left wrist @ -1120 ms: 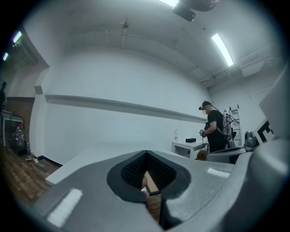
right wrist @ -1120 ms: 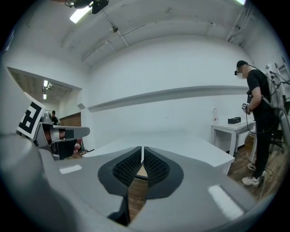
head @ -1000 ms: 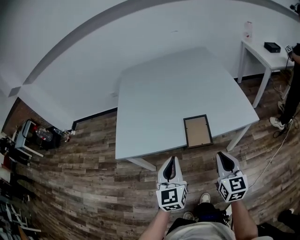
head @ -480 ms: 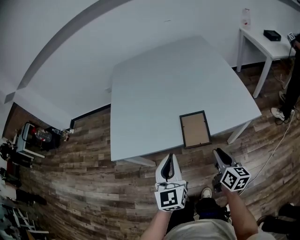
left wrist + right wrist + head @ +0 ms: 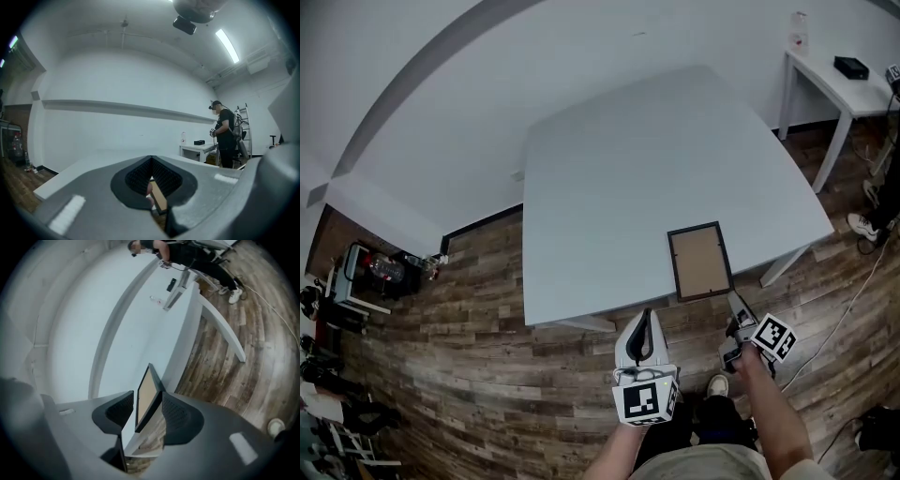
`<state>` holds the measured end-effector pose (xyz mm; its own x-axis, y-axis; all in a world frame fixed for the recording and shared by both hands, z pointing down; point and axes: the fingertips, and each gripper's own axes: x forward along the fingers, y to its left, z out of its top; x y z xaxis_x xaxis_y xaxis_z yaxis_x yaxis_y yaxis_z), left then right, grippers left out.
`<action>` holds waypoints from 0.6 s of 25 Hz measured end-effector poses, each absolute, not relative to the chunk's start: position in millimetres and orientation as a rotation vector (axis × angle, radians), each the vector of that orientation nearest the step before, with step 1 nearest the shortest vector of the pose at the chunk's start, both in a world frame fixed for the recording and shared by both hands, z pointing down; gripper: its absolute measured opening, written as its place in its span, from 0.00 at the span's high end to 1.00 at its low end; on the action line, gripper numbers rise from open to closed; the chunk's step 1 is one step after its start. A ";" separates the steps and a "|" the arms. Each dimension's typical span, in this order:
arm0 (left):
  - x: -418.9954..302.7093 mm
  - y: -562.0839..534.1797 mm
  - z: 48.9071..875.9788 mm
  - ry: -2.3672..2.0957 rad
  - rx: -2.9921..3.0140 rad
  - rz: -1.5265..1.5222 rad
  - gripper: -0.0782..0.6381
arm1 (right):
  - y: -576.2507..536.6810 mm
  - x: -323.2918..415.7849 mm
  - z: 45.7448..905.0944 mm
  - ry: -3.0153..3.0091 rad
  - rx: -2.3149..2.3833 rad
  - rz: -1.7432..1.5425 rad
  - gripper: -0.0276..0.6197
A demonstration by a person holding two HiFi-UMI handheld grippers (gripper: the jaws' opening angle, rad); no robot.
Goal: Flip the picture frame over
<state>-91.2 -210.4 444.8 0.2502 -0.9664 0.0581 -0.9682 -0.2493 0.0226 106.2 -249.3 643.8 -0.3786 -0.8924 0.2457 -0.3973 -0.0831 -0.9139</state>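
Note:
The picture frame (image 5: 699, 262) lies flat near the front edge of the grey table (image 5: 619, 178), black rim and brown backing facing up. My right gripper (image 5: 734, 307), rolled on its side, hangs just off the table edge by the frame's near right corner. Its jaws have just been opening and stand open. In the right gripper view (image 5: 147, 409) the frame (image 5: 146, 392) shows edge-on in the gap ahead, with neither pad pressing on it. My left gripper (image 5: 645, 330) floats over the floor short of the table, fingers together and empty (image 5: 152, 177); the frame (image 5: 159, 197) shows just past its tips.
A small white side table (image 5: 836, 97) at the far right carries a black box (image 5: 849, 67) and a bottle (image 5: 798, 29). A person (image 5: 227, 137) stands beside it. A cable (image 5: 851, 302) trails over the wood floor. A cart (image 5: 356, 274) sits at the left.
The right gripper has dropped, rolled onto its side and moved up to the table edge by the frame's corner, and its jaws have opened. The left gripper has barely shifted.

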 end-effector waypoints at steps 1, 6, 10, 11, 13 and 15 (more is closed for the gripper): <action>-90.4 -211.1 444.8 -1.889 2.442 0.051 0.89 | -251.3 108.5 650.6 1.690 -1.382 -1.486 0.62; -90.9 -222.1 441.5 -1.886 2.435 0.080 0.89 | -265.9 108.5 669.4 1.576 -1.371 -1.523 0.60; -97.2 -220.1 446.1 -1.896 2.434 0.096 0.89 | -274.0 102.1 674.2 1.596 -1.343 -1.497 0.58; -97.0 -219.8 447.3 -1.896 2.433 0.097 0.89 | -275.5 103.0 674.5 1.593 -1.340 -1.494 0.58; -95.8 -219.2 448.7 -1.894 2.431 0.103 0.89 | -278.2 105.2 675.8 1.587 -1.333 -1.494 0.59; -95.1 -219.1 450.4 -1.893 2.433 0.106 0.89 | -280.2 106.7 677.8 1.577 -1.332 -1.495 0.62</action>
<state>-95.1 -219.1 450.4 0.2447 -0.9655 0.0892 -0.9694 -0.2455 0.0026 106.7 -280.2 677.8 -0.3301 -0.9192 0.2149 -0.2639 -0.1287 -0.9559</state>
